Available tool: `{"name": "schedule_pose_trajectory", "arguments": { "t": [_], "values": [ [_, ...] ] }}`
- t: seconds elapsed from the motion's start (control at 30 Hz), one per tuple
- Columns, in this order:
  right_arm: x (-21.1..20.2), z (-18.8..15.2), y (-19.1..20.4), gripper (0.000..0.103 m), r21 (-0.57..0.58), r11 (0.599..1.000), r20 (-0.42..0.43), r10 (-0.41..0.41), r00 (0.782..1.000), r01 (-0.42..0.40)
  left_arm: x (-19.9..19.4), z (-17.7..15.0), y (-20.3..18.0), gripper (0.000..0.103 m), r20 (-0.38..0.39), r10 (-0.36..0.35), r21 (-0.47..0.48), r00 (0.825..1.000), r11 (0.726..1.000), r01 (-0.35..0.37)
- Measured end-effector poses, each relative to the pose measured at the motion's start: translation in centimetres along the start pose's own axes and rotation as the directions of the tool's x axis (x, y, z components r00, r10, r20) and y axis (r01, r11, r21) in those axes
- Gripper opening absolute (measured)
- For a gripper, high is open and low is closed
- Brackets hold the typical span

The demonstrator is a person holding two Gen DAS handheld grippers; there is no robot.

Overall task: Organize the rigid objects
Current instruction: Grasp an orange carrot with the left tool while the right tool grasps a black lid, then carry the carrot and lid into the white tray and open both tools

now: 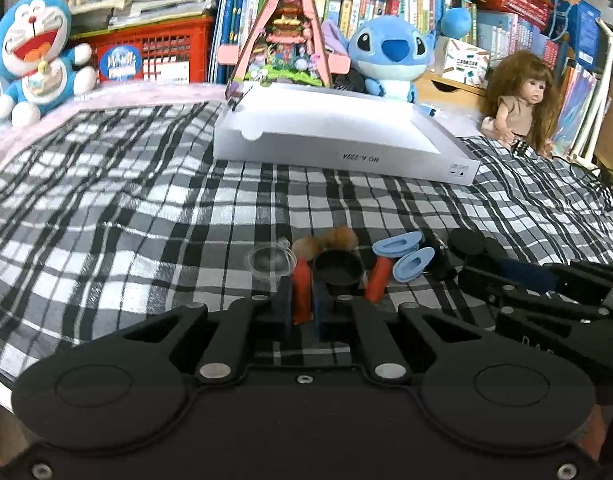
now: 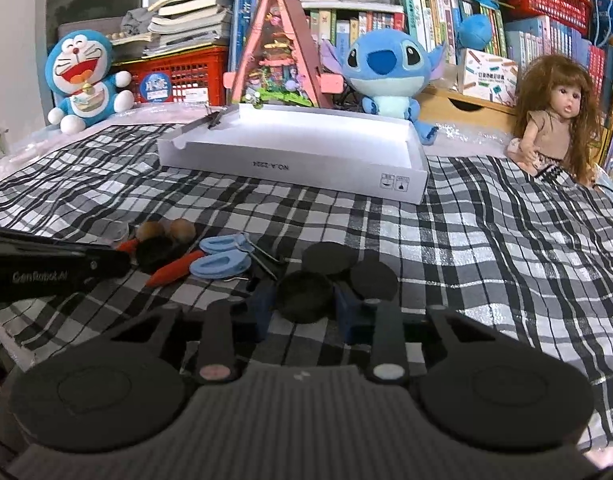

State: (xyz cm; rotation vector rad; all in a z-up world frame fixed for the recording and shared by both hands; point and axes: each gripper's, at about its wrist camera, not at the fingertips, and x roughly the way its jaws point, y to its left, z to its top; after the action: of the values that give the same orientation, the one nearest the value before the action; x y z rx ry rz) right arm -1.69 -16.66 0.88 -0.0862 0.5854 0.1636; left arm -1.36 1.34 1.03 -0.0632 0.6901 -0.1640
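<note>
Your left hand-held gripper (image 1: 302, 308) pinches an orange stick (image 1: 301, 296); your right hand-held gripper (image 2: 304, 304) hugs a black disc (image 2: 304, 296). Lift both slowly toward the white box (image 2: 290, 168) at twelve o'clock.

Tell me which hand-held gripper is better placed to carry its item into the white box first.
Right hand-held gripper: shut on a black disc, with open cloth before the white box.

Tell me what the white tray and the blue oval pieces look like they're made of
White tray: likely matte cardboard, with folded walls and printed shipping symbols. Blue oval pieces: probably smooth moulded plastic, with uniform colour and raised rims, though soft rubber is possible.
</note>
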Motion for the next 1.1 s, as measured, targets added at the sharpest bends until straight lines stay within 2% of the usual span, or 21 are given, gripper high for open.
{"name": "schedule_pose_trajectory", "arguments": {
  "t": [0.3, 0.47, 0.8, 0.97, 1.1],
  "values": [
    [-0.8, 0.9, -0.9, 0.038, 0.043, 0.999, 0.007, -0.001, 1.000, 0.000, -1.0, 0.7, 0.0, 0.009, 0.021, -0.028, -0.005, 0.999, 1.000, 0.028],
    [-0.5, 2.1, -1.6, 0.038, 0.086, 0.996, -0.019, 0.017, 1.000, -0.015, -0.7, 2.3, 0.1, 0.009, -0.001, -0.045, -0.013, 0.999, 0.999, 0.045],
    [0.9, 6.8, -3.5, 0.038, 0.146, 0.989, -0.044, 0.034, 0.998, -0.028, 0.1, 8.5, 0.0, 0.009, 0.023, -0.079, 0.011, 0.997, 0.997, 0.079],
    [2.0, 10.0, -4.9, 0.038, 0.171, 0.985, -0.043, 0.040, 0.998, -0.032, 2.5, 12.4, 0.5, 0.009, 0.005, -0.092, -0.017, 0.996, 0.996, 0.092],
    [3.7, 12.3, -6.2, 0.038, 0.204, 0.978, -0.073, 0.059, 0.996, -0.044, 5.2, 14.9, 1.2, 0.009, -0.019, -0.103, -0.049, 0.995, 0.994, 0.102]
  ]
}}
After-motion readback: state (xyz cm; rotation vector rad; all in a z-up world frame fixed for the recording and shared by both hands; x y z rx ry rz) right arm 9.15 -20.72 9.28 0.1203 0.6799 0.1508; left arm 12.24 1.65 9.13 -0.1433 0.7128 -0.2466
